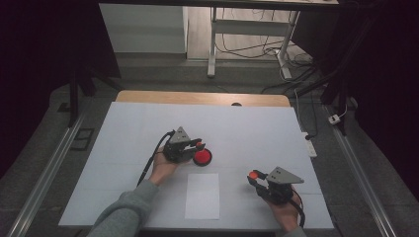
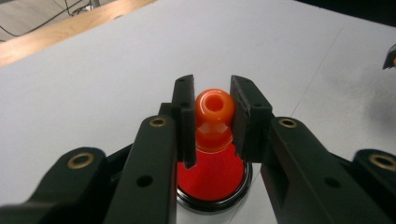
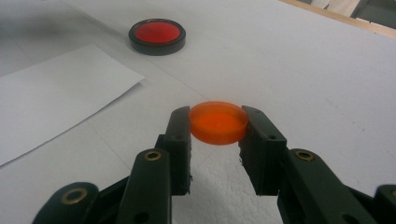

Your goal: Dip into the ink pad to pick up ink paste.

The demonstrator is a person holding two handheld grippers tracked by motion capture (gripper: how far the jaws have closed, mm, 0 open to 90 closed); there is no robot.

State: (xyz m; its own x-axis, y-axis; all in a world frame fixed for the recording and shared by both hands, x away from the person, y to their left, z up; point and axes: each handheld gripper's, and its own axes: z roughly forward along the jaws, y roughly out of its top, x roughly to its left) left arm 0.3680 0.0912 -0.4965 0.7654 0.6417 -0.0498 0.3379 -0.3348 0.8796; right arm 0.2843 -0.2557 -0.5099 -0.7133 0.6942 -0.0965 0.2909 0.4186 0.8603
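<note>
My left gripper (image 1: 198, 144) is shut on an orange knob-shaped piece (image 2: 214, 106) with a round hollow top. It holds the piece just above a red round pad in a black rim (image 2: 212, 175), which lies mid-table (image 1: 202, 157). In the left gripper view the jaws of my left gripper (image 2: 212, 119) press the piece from both sides. Near the front right, my right gripper (image 1: 253, 175) is shut on a flat orange disc (image 3: 218, 122). It holds the disc level a little above the white surface, its edges caught between the jaws of my right gripper (image 3: 218, 128).
A white paper sheet (image 1: 202, 196) lies at the front between my hands, also left in the right gripper view (image 3: 56, 93). The red pad (image 3: 157, 35) sits beyond it. The white table cover (image 1: 247, 123) ends at a wooden back edge (image 1: 197, 97). Cables lie on the floor behind.
</note>
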